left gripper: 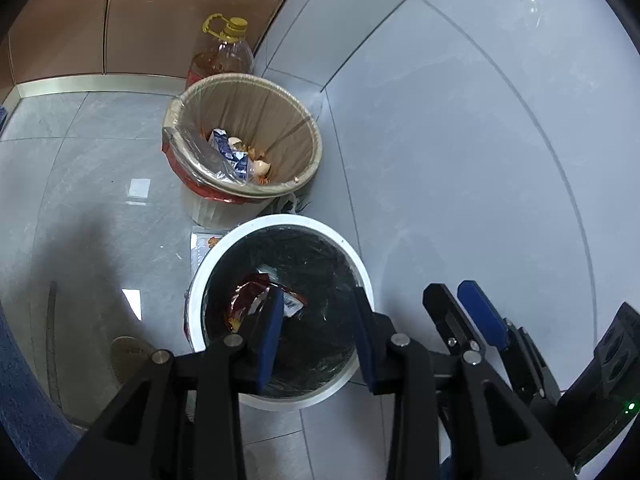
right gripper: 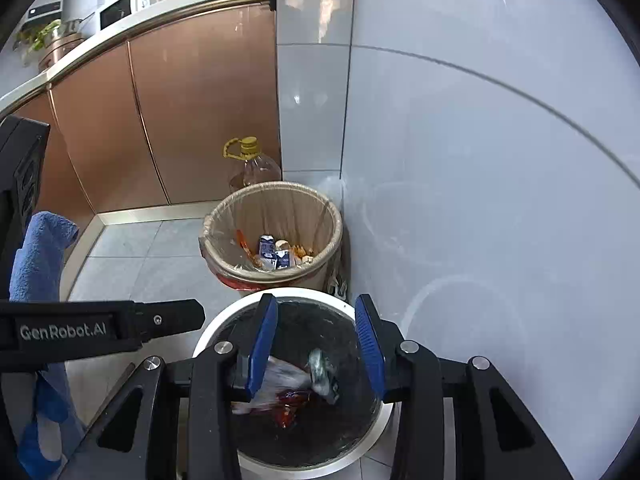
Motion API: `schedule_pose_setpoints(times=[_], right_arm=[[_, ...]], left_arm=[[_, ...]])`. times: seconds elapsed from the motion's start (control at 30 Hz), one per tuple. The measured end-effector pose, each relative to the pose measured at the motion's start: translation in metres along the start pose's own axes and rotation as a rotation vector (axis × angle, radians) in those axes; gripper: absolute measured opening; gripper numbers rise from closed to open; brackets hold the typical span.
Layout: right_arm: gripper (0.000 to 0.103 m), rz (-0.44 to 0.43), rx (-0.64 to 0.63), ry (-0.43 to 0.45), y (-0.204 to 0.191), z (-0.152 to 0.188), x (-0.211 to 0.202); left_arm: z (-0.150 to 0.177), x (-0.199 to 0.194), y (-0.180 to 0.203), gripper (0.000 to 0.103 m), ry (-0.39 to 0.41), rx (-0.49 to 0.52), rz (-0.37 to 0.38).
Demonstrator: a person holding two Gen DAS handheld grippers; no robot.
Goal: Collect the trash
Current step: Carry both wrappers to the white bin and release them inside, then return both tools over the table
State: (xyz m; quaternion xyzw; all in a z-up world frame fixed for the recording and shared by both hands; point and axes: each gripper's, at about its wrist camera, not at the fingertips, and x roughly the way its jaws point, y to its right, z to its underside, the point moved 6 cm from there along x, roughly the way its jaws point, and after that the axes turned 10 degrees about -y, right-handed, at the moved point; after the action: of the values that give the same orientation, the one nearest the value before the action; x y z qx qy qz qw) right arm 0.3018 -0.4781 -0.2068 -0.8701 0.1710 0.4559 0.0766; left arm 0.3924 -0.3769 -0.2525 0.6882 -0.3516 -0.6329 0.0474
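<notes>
While both hang over the white bin point(right gripper: 224, 322), left tool point(left gripper: 316, 328) released, right tool point(right gripper: 316, 344) released, arm lettered "GenRobot.AI" point(right gripper: 64, 331).

I see a grey tiled floor point(left gripper: 100, 152) carrying everything, in the corner by the white wall. On it stand a white bin with a black liner point(left gripper: 362, 264), a beige-lined bin point(left gripper: 312, 128) just behind it, and an oil bottle point(left gripper: 226, 54) behind that, by the cabinet.

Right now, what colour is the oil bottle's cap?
Yellow, matching its handle; the oil bottle's cap shows best in the left wrist view.
</notes>
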Motion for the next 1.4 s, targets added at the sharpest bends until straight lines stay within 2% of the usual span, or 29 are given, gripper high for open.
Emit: schedule_pose_setpoints(times=[0.1, 0.33, 0.63, 0.8, 0.97, 1.1, 1.27, 1.4], right_arm=[[0.039, -0.017, 0.010, 0.025, -0.003, -0.003, -0.015], [0.040, -0.093, 0.039, 0.119, -0.021, -0.007, -0.077], [0.043, -0.245, -0.022, 0.254, -0.075, -0.006, -0.184], [0.045, -0.354, -0.083, 0.290, -0.110, 0.001, -0.234], [0.045, -0.457, -0.152, 0.295, -0.149, 0.010, -0.271], [0.045, -0.543, -0.203, 0.261, -0.178, 0.020, -0.285], [0.045, -0.617, -0.251, 0.220, -0.214, 0.029, -0.291], [0.045, -0.645, -0.286, 0.191, -0.241, 0.038, -0.290]], left_arm=[[0.003, -0.019, 0.000, 0.032, 0.048, -0.011, 0.018], [0.029, -0.102, -0.004, 0.032, 0.198, -0.008, -0.042], [0.102, -0.229, -0.018, 0.032, 0.365, 0.014, -0.088], [0.151, -0.290, -0.038, 0.032, 0.440, 0.025, -0.134], [0.196, -0.341, -0.076, 0.032, 0.487, 0.010, -0.196], [0.227, -0.369, -0.117, 0.032, 0.485, -0.015, -0.226], [0.257, -0.398, -0.176, 0.032, 0.489, -0.072, -0.287], [0.276, -0.414, -0.219, 0.032, 0.492, -0.115, -0.305]])
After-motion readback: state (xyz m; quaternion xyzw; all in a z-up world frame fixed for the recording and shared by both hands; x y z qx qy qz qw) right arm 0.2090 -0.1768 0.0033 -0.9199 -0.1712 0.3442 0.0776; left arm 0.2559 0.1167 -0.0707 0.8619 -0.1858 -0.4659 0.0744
